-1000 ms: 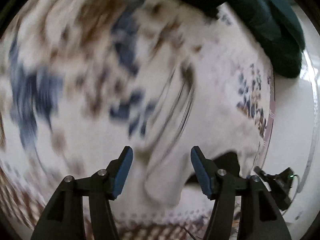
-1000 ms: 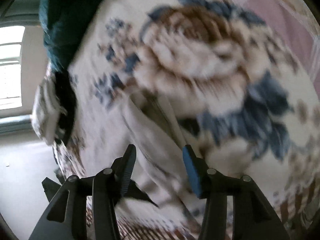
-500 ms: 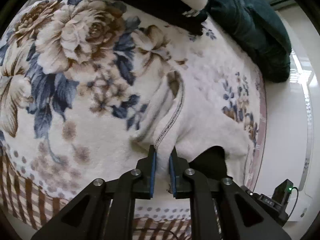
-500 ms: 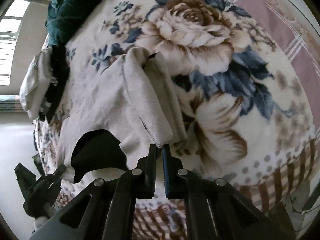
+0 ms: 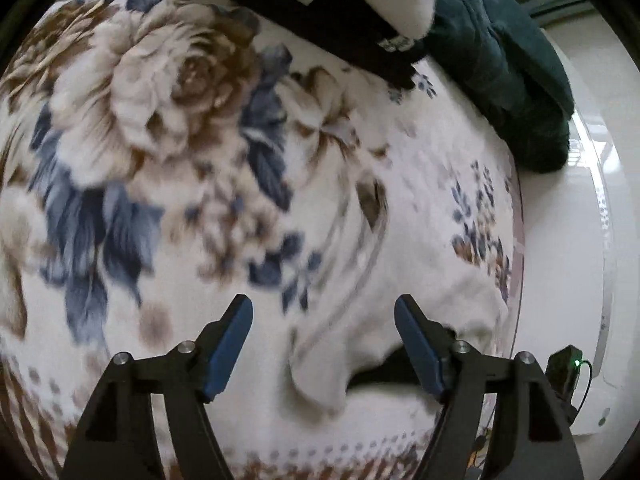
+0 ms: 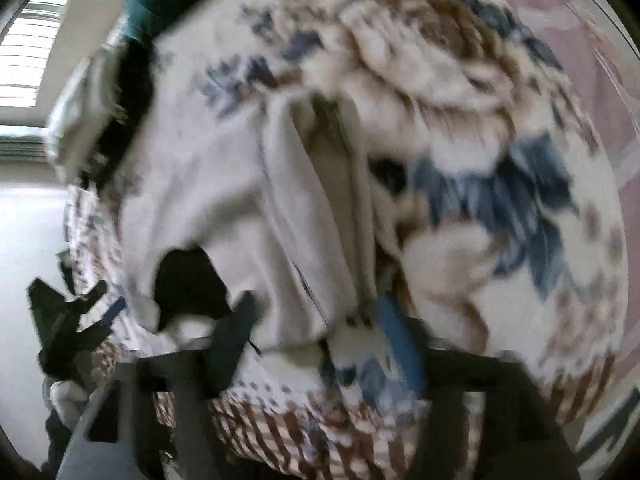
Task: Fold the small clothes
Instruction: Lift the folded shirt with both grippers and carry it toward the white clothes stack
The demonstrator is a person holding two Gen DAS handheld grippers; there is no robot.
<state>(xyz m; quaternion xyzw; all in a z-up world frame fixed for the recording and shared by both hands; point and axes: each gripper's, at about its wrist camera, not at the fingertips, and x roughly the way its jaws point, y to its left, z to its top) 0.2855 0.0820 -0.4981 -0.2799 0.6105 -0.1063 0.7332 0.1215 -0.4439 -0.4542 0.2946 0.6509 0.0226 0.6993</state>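
Observation:
A small cream-white garment (image 5: 384, 288) lies crumpled on a floral blanket (image 5: 152, 128), with a dark opening at its near edge. My left gripper (image 5: 323, 344) is open, its blue pads either side of the garment's near corner, not holding it. In the blurred right wrist view the same garment (image 6: 224, 200) lies folded over itself, and my right gripper (image 6: 316, 324) is open with the garment's hem between its fingers. The other gripper (image 6: 68, 320) shows at the left edge there.
A dark teal garment (image 5: 516, 80) and a black and white pile (image 5: 360, 12) lie at the blanket's far side. The bed's edge (image 5: 516, 280) drops to a white floor at the right. A small black device with a green light (image 5: 568, 372) sits at the lower right.
Both grippers were shut on the garment's edge half a second ago and have now opened and let it go. Both views are blurred from motion.

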